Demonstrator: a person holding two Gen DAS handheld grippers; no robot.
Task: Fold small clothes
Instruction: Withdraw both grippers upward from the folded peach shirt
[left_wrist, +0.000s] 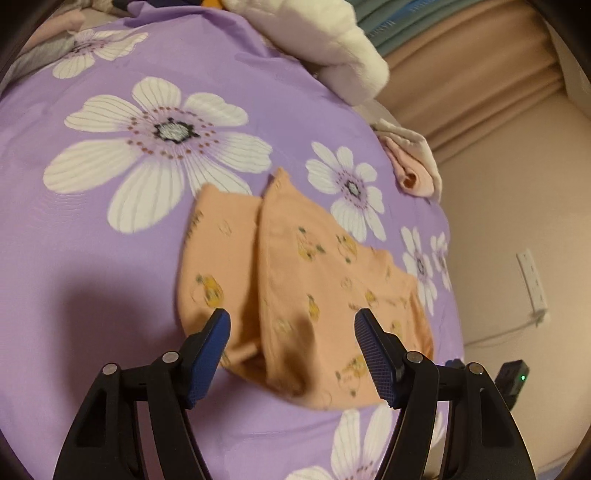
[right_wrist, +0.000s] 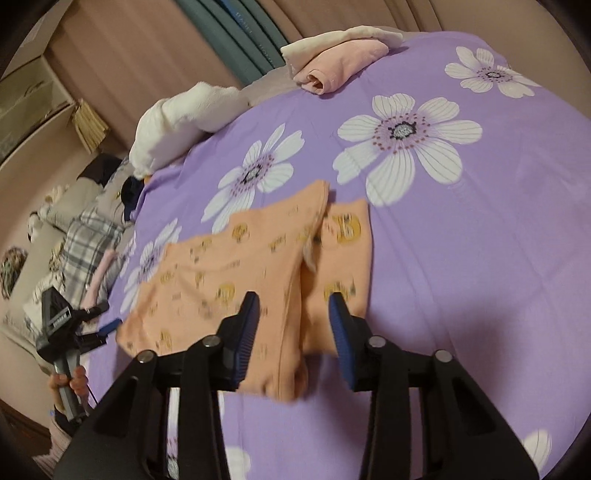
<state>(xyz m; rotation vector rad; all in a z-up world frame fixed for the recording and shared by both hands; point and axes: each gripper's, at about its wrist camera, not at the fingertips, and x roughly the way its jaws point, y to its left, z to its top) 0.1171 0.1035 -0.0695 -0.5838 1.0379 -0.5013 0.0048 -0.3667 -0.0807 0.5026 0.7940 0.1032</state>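
**Orange baby garment lies folded over on the bed**

Purple bedsheet (left_wrist: 92, 258) printed with large white flowers covers the bed, with beige curtains (left_wrist: 480, 74) behind it. Seen from the left wrist, the left hand-held gripper (left_wrist: 291, 321) hovers with its blue pads (left_wrist: 208, 360) spread apart, holding nothing, just above the near edge of the orange printed garment (left_wrist: 306, 280). That garment lies flat on the sheet near the bed's edge, one part folded over another along a crease running away from the camera. Further right, a rolled pink cloth (left_wrist: 413, 173) sits at the bed's rim, well apart from the garment, and a fluffy white blanket (left_wrist: 332, 44) is heaped at the far side.

From the right wrist, the right hand-held gripper (right_wrist: 293, 299) also stands apart and empty, over the garment's near end.
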